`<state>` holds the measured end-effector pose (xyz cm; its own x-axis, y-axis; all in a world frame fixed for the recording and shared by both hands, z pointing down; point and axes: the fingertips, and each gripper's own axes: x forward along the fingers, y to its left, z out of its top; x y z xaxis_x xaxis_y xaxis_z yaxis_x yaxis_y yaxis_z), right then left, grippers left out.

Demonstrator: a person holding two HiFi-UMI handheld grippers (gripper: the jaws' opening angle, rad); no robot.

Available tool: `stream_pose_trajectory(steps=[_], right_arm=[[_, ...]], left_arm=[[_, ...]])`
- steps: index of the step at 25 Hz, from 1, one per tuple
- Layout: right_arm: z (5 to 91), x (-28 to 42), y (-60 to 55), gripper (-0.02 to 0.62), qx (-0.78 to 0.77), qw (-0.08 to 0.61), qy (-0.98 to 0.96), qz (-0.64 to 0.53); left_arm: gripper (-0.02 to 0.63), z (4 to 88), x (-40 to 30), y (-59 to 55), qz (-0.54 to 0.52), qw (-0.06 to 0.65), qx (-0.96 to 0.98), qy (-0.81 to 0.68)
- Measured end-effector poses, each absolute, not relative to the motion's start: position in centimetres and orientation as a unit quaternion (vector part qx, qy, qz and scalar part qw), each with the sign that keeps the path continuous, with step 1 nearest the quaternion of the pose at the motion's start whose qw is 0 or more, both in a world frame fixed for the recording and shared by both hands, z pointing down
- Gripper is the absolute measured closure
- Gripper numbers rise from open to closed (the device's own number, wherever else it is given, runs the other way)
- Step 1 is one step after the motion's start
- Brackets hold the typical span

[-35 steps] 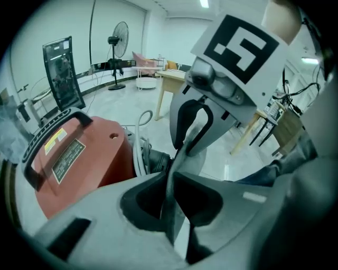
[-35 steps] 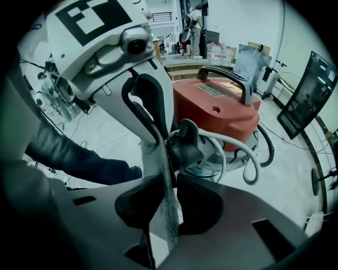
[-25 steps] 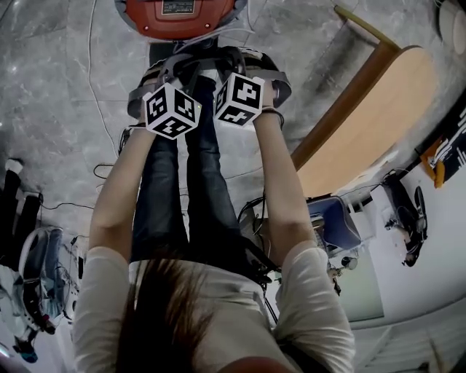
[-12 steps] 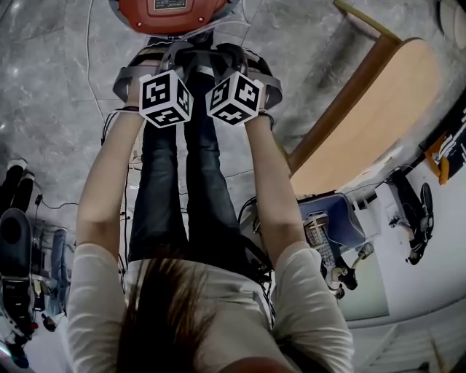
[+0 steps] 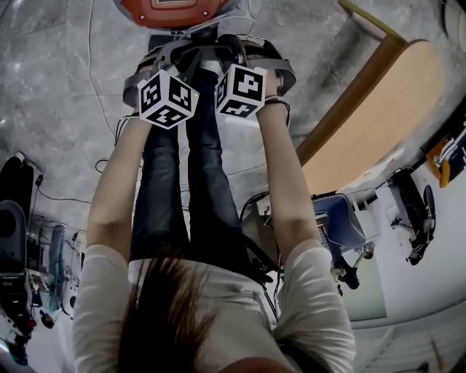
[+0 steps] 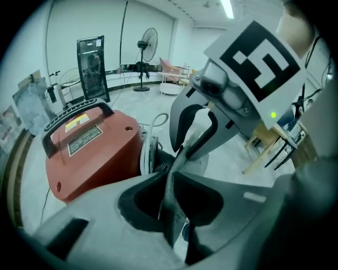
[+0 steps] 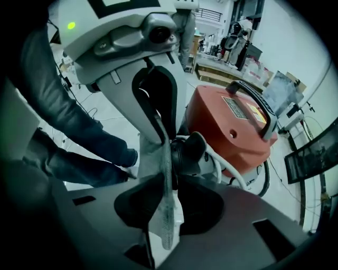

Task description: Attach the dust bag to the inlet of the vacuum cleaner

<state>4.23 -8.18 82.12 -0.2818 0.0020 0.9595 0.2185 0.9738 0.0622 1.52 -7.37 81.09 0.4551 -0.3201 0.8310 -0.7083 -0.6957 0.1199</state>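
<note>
Facing the red vacuum cleaner (image 5: 173,10) on the floor just ahead. Holding the grey dust bag (image 7: 162,221) edge-on between left gripper (image 6: 170,182) and right gripper (image 7: 168,179), each clamped on its fabric, tips facing. Aiming at the black inlet (image 7: 186,153) directly beyond both tips, about equally near either; probably calls for a forward push along its axis

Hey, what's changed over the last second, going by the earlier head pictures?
Nothing visibly moved, and nothing was taken hold of or let go. The left hand-held gripper and the right hand-held gripper stay side by side at the near end of the red vacuum. Each is shut on the bag. Only the head view's framing shifted slightly.
</note>
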Motion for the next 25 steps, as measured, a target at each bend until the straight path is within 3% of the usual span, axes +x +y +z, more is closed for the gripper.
stream_pose_trajectory(steps=[7, 17, 21, 25], right_arm=[[82.0, 4.7, -8.3, 0.500, 0.013, 0.567, -0.823, -0.002], [81.7, 5.1, -8.1, 0.481, 0.023, 0.580, -0.813, 0.053], [81.5, 5.2, -7.8, 0.412, 0.027, 0.575, -0.813, 0.091], [81.0, 5.1, -7.7, 0.340, 0.051, 0.550, -0.822, 0.141]], left_arm=[[0.526, 81.1, 1.9, -8.1, 0.468, 0.178, 0.832, -0.240], [0.528, 81.5, 1.8, -7.2, 0.429, 0.280, 0.818, -0.262], [0.500, 81.6, 1.8, -6.8, 0.422, 0.314, 0.810, -0.259], [0.429, 81.4, 1.6, -6.7, 0.406, 0.335, 0.806, -0.272]])
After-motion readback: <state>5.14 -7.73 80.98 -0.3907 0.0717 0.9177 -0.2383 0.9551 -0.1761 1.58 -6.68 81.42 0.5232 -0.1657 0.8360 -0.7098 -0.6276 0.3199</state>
